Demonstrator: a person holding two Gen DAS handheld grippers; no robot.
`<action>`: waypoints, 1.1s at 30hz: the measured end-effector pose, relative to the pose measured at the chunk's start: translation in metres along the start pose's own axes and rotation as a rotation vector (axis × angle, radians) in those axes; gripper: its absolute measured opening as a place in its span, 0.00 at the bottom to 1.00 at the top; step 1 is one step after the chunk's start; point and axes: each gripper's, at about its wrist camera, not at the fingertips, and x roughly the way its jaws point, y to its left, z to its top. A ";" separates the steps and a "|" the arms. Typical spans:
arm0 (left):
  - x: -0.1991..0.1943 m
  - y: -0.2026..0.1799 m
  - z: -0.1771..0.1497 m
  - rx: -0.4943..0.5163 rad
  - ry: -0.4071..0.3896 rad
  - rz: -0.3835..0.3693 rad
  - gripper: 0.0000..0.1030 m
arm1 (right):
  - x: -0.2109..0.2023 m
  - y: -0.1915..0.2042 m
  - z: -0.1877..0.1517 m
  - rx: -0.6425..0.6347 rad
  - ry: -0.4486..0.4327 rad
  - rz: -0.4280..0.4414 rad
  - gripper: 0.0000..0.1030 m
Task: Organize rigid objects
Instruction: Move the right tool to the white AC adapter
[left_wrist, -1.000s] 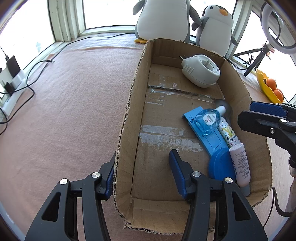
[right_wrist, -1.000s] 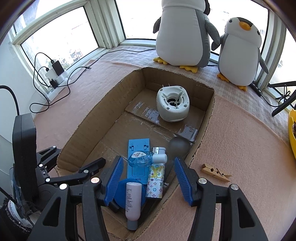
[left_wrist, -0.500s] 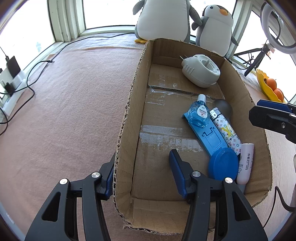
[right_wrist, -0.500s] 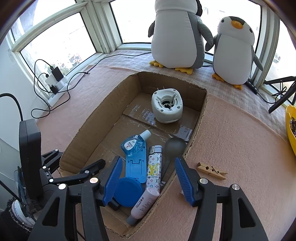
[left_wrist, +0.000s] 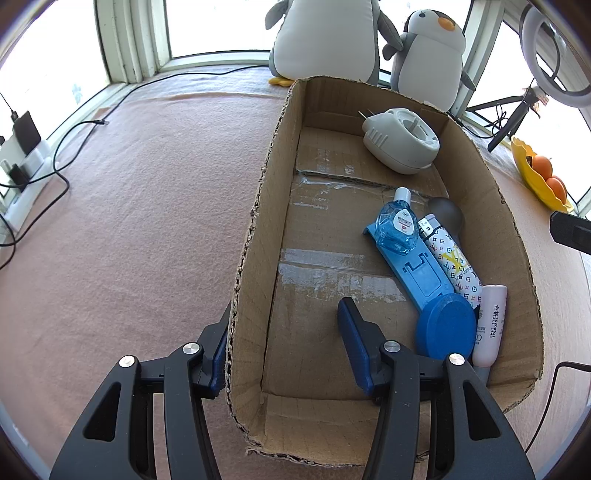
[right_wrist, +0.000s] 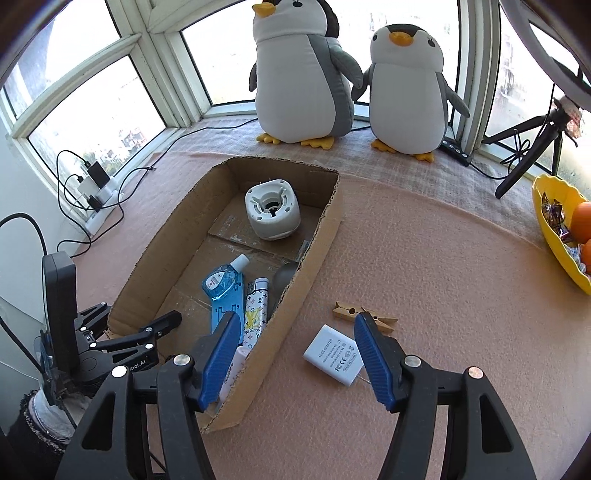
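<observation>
Cardboard box (left_wrist: 255, 236) wall stays pinched by left gripper (left_wrist: 284, 343); right gripper (right_wrist: 295, 354) shifted off box, opening, empty.

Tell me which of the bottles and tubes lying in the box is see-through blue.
The small blue bottle with the white cap, lying on the blue plastic stand. The patterned tube and the pale pink tube beside it are opaque.

Adapter (right_wrist: 333, 354) and clothespin (right_wrist: 364, 313) lie right of box (right_wrist: 317, 236).
</observation>
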 end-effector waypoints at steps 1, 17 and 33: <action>0.000 0.000 0.000 0.000 0.000 0.000 0.51 | 0.000 -0.006 -0.001 0.014 0.005 0.000 0.58; 0.000 0.000 0.000 0.002 0.001 0.001 0.51 | 0.012 -0.017 -0.024 -0.186 0.097 0.003 0.58; 0.001 0.001 -0.002 0.001 0.004 0.004 0.51 | 0.055 -0.005 -0.019 -0.398 0.219 -0.022 0.58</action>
